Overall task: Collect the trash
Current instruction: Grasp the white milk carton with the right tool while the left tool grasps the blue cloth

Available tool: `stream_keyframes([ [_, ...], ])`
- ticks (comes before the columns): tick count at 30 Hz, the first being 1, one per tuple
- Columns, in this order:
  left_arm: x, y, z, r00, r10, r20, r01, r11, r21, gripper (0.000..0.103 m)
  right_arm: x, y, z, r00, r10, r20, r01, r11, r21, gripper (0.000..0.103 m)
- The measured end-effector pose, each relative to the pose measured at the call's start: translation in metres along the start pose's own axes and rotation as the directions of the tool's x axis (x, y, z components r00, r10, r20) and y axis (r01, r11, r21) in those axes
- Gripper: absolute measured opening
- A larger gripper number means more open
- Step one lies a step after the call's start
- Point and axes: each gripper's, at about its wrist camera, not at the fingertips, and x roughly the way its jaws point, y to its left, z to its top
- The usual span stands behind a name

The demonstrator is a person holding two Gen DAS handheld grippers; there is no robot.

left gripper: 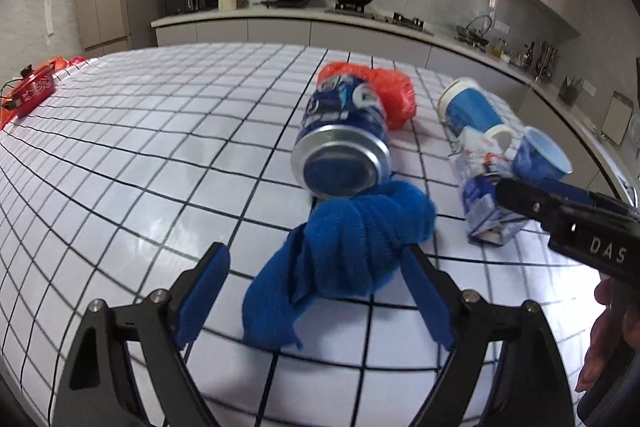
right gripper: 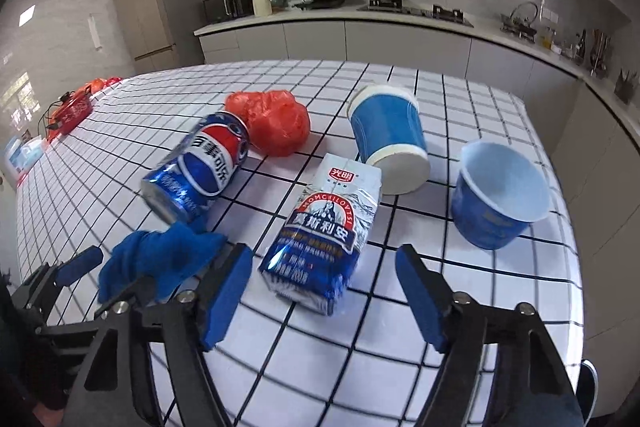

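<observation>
Trash lies on a checked tablecloth. A crumpled blue cloth lies between the fingers of my open left gripper; it also shows in the right wrist view. A Pepsi can lies on its side behind the cloth. An orange plastic bag lies behind the can. My open right gripper frames a blue-and-white milk carton. A tipped blue cup and an upright blue tub lie beyond.
A red object with cables sits at the table's far left edge. A kitchen counter with pots, a stove and a microwave runs behind the table. The table's right edge is close to the tub.
</observation>
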Motion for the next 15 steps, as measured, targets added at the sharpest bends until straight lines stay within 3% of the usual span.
stream_keyframes([
  [15, 0.022, 0.011, 0.024, 0.999, -0.017, -0.035, 0.015, 0.998, -0.059, 0.082, 0.055, -0.001, 0.013, 0.994, 0.02, -0.111, -0.014, 0.999, 0.051, 0.07],
])
